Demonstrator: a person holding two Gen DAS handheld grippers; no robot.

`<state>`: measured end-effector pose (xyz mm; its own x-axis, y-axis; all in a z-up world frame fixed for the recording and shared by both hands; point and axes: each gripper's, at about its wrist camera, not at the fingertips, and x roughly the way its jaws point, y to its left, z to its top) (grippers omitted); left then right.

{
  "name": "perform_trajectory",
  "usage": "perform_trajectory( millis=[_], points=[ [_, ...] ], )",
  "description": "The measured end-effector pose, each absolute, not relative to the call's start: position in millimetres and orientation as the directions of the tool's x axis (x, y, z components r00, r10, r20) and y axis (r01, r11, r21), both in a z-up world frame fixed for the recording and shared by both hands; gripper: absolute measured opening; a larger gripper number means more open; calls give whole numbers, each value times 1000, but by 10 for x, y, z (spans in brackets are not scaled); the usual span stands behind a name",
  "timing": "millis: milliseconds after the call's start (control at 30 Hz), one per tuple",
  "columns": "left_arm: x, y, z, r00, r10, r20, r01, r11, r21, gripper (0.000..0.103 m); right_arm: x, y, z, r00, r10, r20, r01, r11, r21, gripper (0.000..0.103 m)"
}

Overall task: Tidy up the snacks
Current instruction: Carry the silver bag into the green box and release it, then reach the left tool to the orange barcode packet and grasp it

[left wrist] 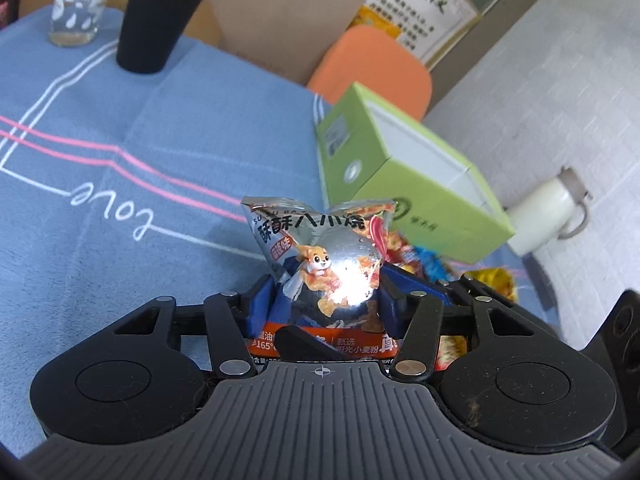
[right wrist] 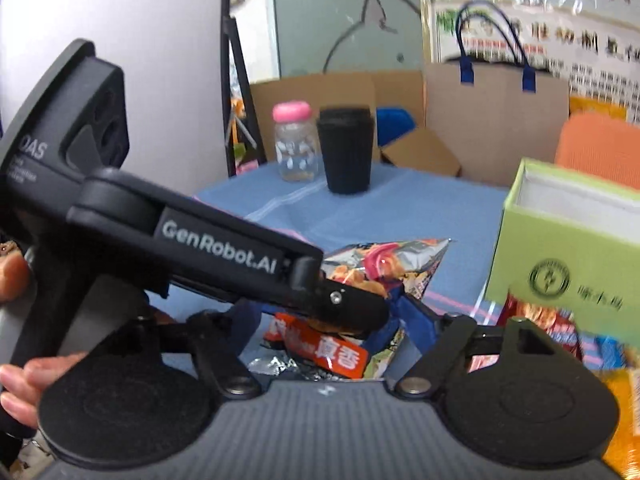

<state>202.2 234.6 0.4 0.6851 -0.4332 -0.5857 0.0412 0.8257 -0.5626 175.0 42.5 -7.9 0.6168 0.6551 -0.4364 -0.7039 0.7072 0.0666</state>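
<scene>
My left gripper (left wrist: 332, 300) is shut on a silver and orange snack bag (left wrist: 324, 256) with a cartoon rabbit, held above the blue cloth. In the right wrist view the same bag (right wrist: 380, 272) sits between my right gripper's blue fingers (right wrist: 404, 320), with the left gripper's black body (right wrist: 224, 252) crossing in front. Whether the right gripper (right wrist: 332, 324) presses the bag is hidden. An open green box (left wrist: 404, 164) stands just right of the bag; it also shows in the right wrist view (right wrist: 568, 256). Several more snack packets (left wrist: 424, 260) lie at the box's foot.
A black cup (left wrist: 156, 20) and a clear bottle with a pink cap (left wrist: 80, 4) stand at the far side of the blue tablecloth (left wrist: 120, 200). A brown paper bag (right wrist: 496, 120), cardboard boxes and an orange chair (left wrist: 372, 68) are behind. A white kettle (left wrist: 548, 212) stands on the floor.
</scene>
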Motion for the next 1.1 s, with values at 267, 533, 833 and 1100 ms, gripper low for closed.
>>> perform_trajectory(
  millis=[267,533,833,1100],
  points=[
    [2548,1830,558,684,-467,-560,140,838,-528,36,2086,-59,341,696,615,-371,-642,764,60,84],
    [3821,940,962,634,-505,-586,245,849,-467,36,3137,-816,665,754,512,-412,-540,840,56,84],
    [4339,734,595,637,-364,-679,151,923,-353,57,3634,-1213,292,721,479,-500,-487,864,125,91],
    [3457,1041,773,716,-369,-593,179,918,-354,70,2670,-1551,410,772,516,-371,-501,854,143,93]
  ],
)
